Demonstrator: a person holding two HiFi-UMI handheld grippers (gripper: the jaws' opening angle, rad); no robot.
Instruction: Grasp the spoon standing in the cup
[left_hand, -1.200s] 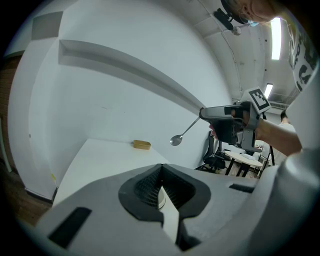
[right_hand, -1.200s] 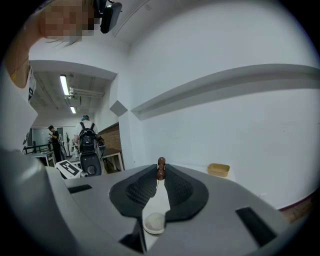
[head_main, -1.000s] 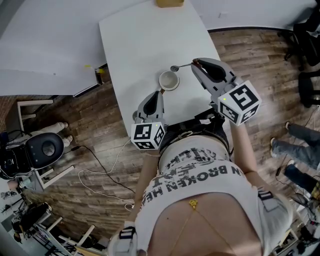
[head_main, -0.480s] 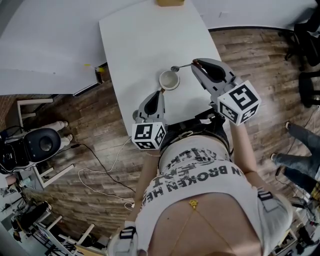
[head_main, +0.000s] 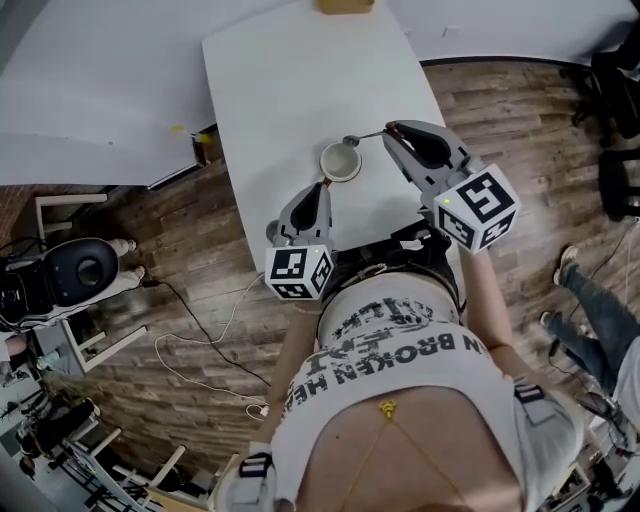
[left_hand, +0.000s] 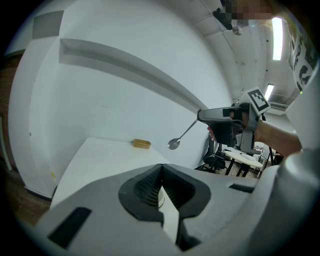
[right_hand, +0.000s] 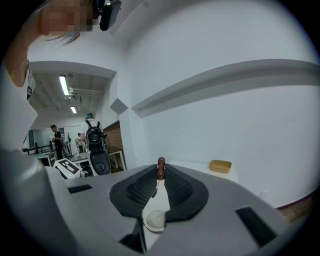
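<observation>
A pale cup (head_main: 340, 161) stands on the white table (head_main: 280, 90). My right gripper (head_main: 390, 128) is shut on the spoon (head_main: 362, 134), which it holds out level above the table, with the bowl just past the cup's far rim. In the right gripper view the spoon's brown handle end (right_hand: 160, 169) pokes up between the closed tips, and the cup (right_hand: 154, 220) shows below them. From the left gripper view the spoon's bowl (left_hand: 174, 144) hangs in the air below the right gripper (left_hand: 206, 116). My left gripper (head_main: 320, 185) has its tips closed at the cup's near-left edge.
A small tan tray (head_main: 340, 5) sits at the table's far end. Wooden floor surrounds the table, with cables (head_main: 215, 340) and a black chair (head_main: 85, 275) to the left. A person's legs (head_main: 590, 300) and office chairs (head_main: 615, 90) are at the right.
Neither gripper has moved and the spoon stays where it was. The chair at the left and the person's legs at the right have shifted.
</observation>
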